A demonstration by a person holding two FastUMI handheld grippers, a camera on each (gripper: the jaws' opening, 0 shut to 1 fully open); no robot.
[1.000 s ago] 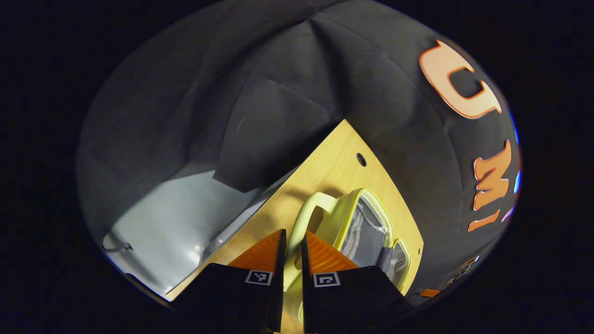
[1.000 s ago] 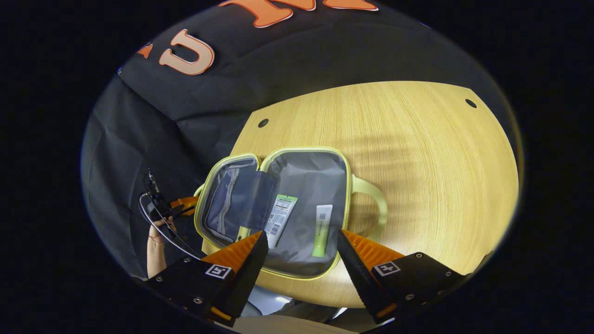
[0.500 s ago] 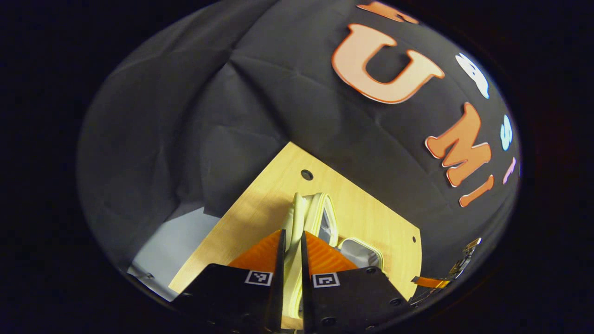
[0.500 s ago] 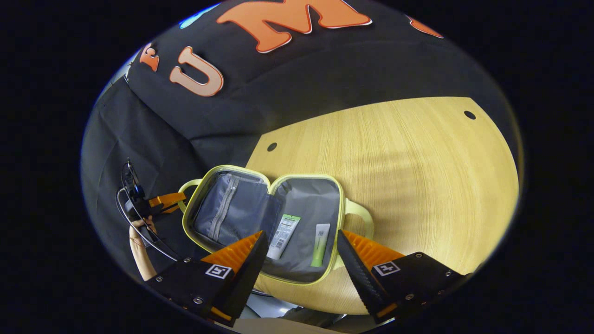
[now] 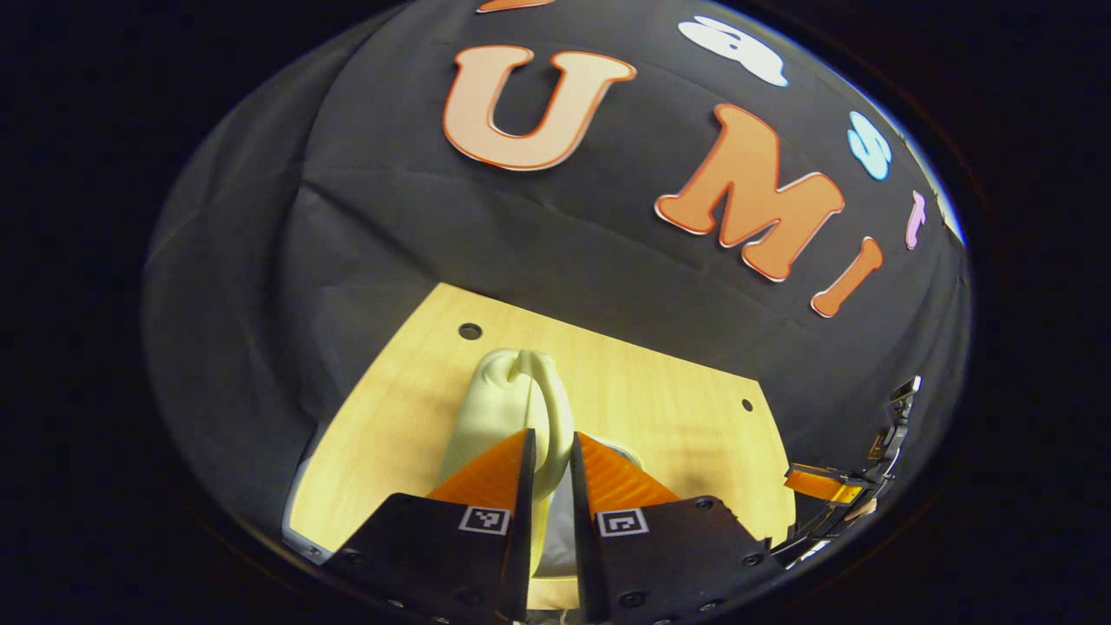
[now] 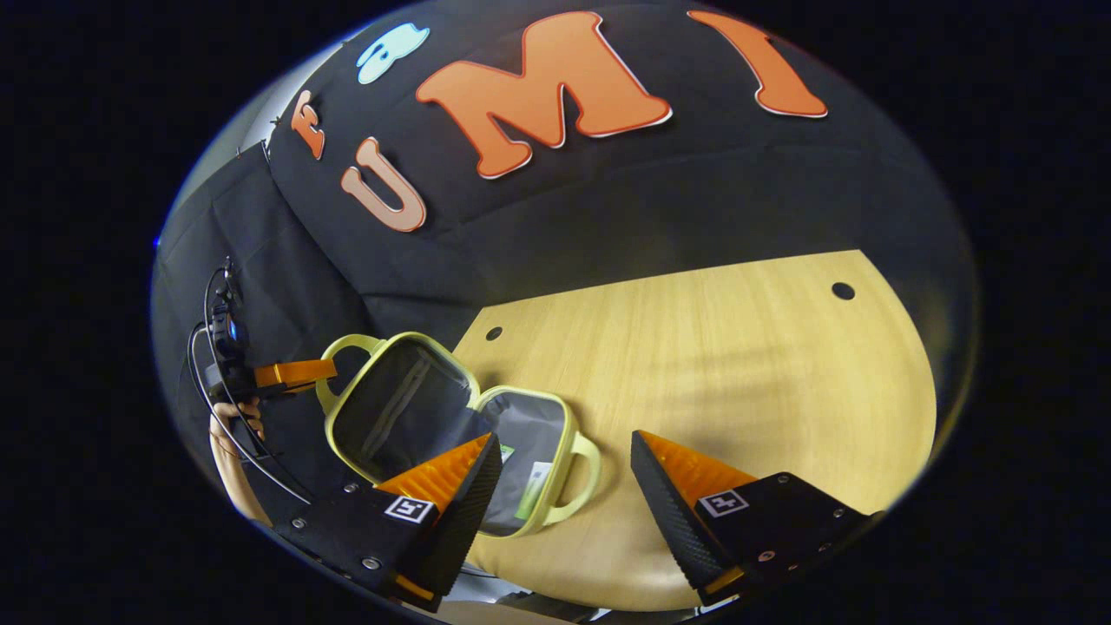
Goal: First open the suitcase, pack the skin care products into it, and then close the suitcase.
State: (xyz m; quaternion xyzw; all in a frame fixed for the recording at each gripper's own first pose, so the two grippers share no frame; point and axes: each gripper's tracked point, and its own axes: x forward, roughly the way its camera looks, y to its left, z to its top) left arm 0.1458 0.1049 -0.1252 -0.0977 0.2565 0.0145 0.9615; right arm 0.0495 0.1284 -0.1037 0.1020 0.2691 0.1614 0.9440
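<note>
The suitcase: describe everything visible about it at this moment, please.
The suitcase is a small soft case with pale yellow-green piping and two loop handles, lined in grey fabric. It is half open: the base lies on the wooden table near its left corner, and the lid, with a zipped inner pocket, stands raised at an angle. Two skin care tubes lie in the base. The left gripper is shut on the lid handle. The right gripper is open, touching nothing.
</note>
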